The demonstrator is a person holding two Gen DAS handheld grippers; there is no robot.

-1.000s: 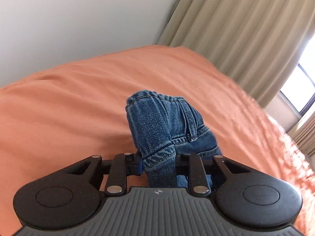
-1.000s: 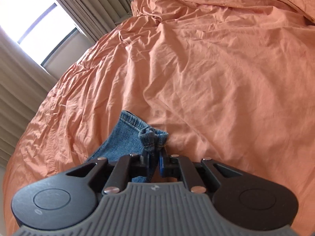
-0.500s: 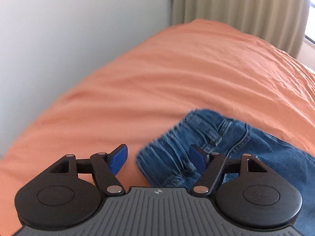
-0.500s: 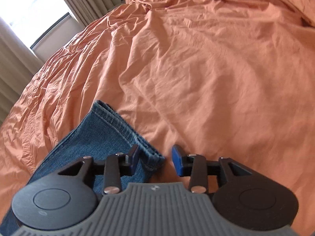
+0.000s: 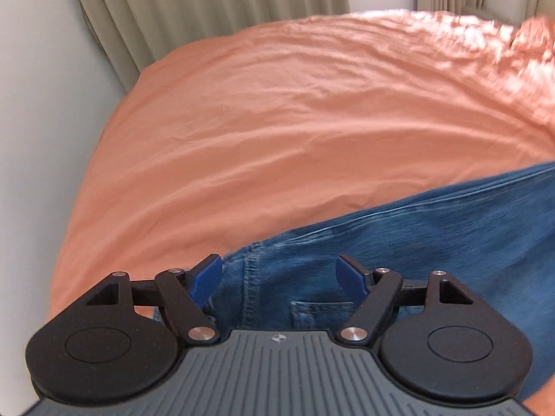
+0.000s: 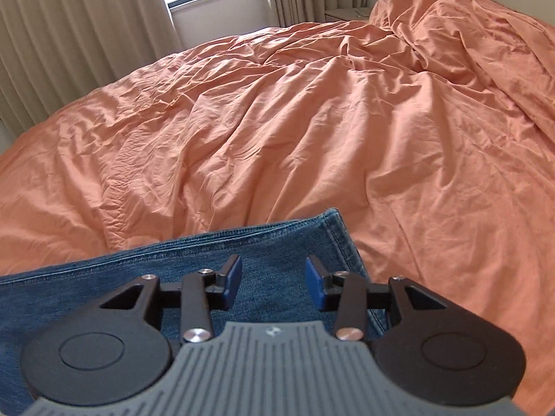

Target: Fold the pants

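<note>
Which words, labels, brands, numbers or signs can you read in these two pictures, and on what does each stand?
No readable text in either view.
Left gripper: a small round emblem on its grey body, no letters.
Right gripper: the same kind of emblem, too small to read.
Jeans and orange bedcover: no label or print shows.
</note>
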